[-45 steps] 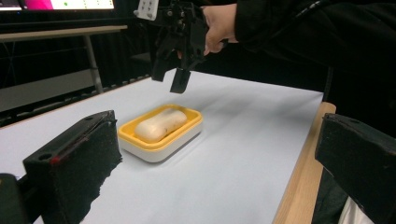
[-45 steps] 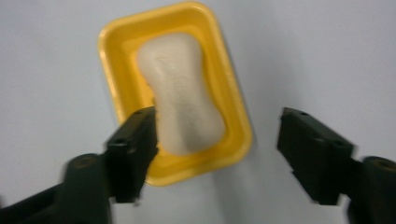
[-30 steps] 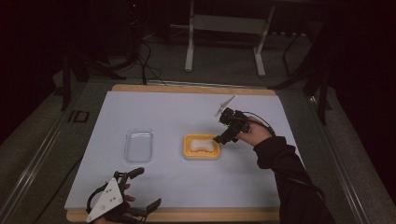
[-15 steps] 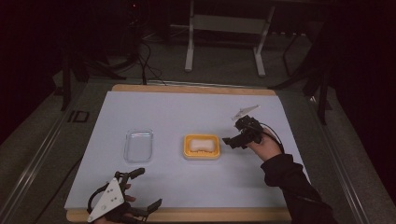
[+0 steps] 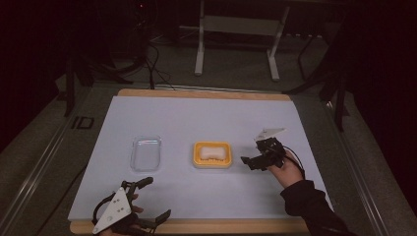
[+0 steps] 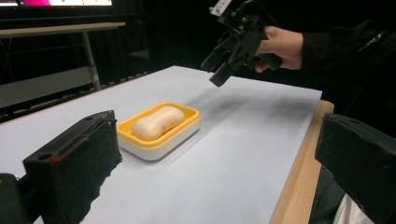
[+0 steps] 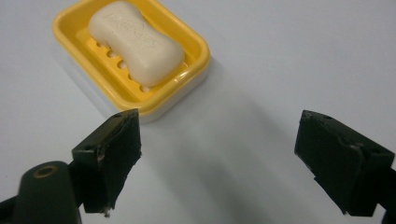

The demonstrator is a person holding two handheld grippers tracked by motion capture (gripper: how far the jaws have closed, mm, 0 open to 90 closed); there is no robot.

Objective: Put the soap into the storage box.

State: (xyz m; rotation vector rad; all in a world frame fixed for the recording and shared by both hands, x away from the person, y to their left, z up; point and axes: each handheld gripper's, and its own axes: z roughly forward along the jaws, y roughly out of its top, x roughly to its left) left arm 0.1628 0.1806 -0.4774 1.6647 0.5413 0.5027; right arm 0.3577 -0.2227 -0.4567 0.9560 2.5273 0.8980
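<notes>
Cream soap bar [image 7: 136,43] lies in yellow dish [image 7: 189,70].

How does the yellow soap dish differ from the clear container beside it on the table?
The yellow soap dish is opaque, with a white base; the clear container is see-through. The soap dish holds a pale bar of soap, while the clear container looks empty. The soap dish lies nearer the right claw; the container lies nearer the left claw. Both are rounded rectangles resting flat on the white table cover, apart from each other.
</notes>
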